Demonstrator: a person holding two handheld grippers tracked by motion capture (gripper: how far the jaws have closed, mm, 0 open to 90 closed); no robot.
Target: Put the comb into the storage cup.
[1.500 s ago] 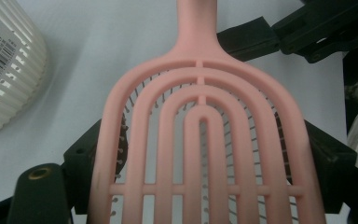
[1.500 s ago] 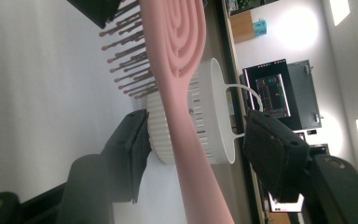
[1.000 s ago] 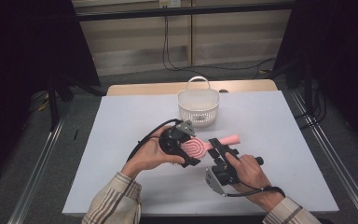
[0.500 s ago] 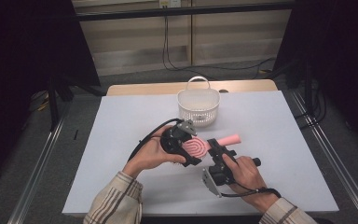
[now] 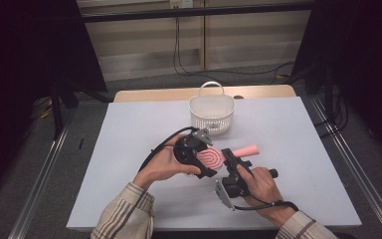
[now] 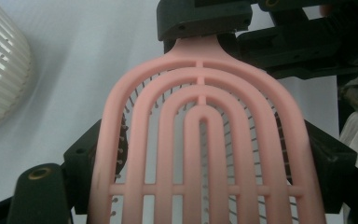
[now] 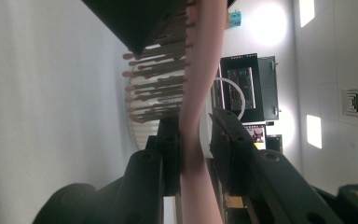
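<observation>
**Brush mid-handover: both grippers on it**

Right gripper (image 5: 230,158): jaws have just been closing, pink hairbrush (image 5: 219,157) neck between them. In the right gripper view one pad sits on the neck, the other looks just shy of contact or barely touching; can't call a firm clamp yet. Left gripper (image 5: 202,157): jaws wide, clamped across the brush head's edges. Brush is held just above the table (image 5: 129,139), handle toward the far right, white basket (image 5: 212,113) beyond it.

Handling guess: light, rigid vented plastic, smooth so somewhat slippery; bristles flex. Best hold is the narrow neck or handle, not the bristle side.

Left hand (image 5: 163,163) cups its gripper from the left; right hand (image 5: 258,181) comes from below, gripper angled up-left.
</observation>
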